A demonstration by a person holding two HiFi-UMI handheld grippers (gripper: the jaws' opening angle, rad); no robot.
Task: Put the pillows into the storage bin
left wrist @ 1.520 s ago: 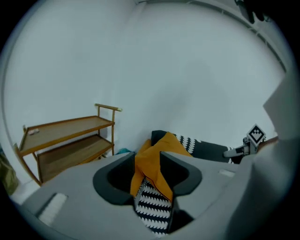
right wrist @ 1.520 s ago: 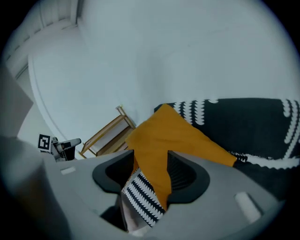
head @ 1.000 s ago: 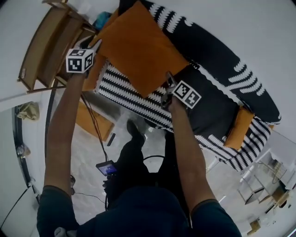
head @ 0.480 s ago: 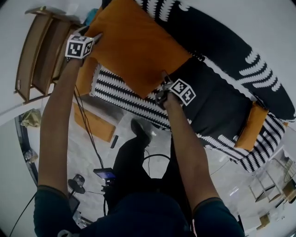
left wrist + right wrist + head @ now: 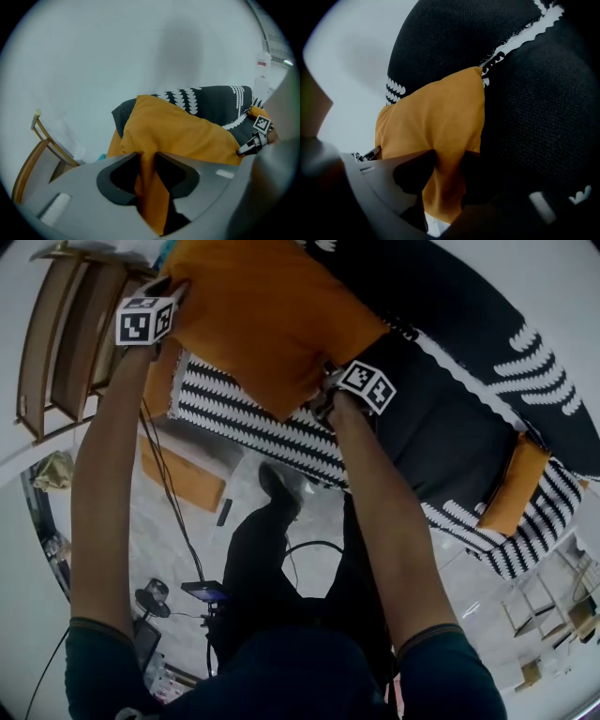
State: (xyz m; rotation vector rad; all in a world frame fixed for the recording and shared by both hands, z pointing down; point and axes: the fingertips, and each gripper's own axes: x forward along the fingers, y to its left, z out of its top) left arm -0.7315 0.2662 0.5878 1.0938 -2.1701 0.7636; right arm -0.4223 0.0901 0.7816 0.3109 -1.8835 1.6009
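Arms: both stretched forward, bare forearms, dark sleeves; left gripper [image 5: 174, 292] high at the left, right gripper [image 5: 323, 390] lower, nearer the middle.
Left tongs: clenched on a pinch of cloth at the pillow [image 5: 272, 324] corner; its jaws have just been closing.
Right tongs: clamped on the opposite edge, cloth bunched between jaws that have just been closing.
Pillow: orange, smooth woven cloth, flat, roughly square, creased at both pinches.
Lie: spread between the grippers over the bin [image 5: 441, 442], long axis slanting from upper left to lower right.
Bin: soft black knit, white scalloped trim and stripes.
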